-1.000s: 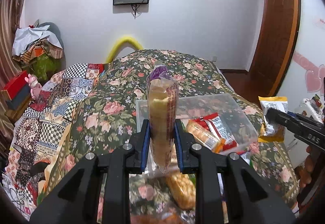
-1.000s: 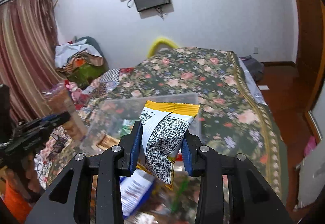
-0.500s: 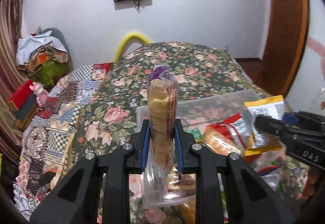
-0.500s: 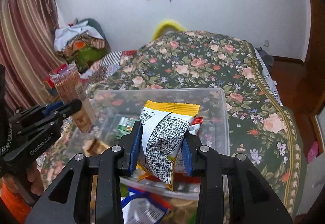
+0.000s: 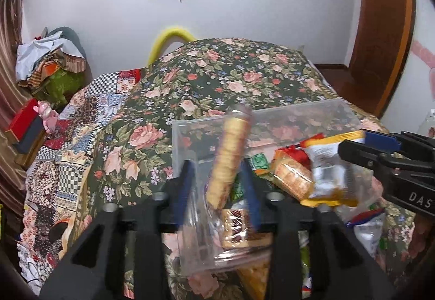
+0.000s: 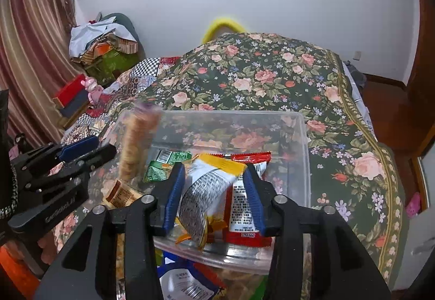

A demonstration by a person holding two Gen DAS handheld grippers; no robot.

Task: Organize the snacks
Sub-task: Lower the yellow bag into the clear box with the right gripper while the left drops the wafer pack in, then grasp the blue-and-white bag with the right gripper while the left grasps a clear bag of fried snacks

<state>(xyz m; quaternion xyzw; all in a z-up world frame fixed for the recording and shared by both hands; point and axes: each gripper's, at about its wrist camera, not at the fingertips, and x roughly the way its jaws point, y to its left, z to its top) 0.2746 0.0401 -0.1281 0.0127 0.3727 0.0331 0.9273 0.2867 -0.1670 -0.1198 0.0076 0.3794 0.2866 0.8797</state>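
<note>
Snacks: cracker sleeve (image 5: 231, 156), clear crinkly wrap, tilted between my left gripper (image 5: 217, 188) pads, untouched, over the clear plastic bin (image 6: 304, 153).
Left gripper: angled down, jaws opening.
Right gripper (image 6: 214, 196): angled down, jaws opening; glossy yellow-white pouch (image 6: 209, 186) loose between, above bin.
Writing: unreadable.

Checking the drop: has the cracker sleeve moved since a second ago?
Yes. The cracker sleeve has tipped rightward and sunk into the clear bin, released from the opening left hand-held gripper.
</note>
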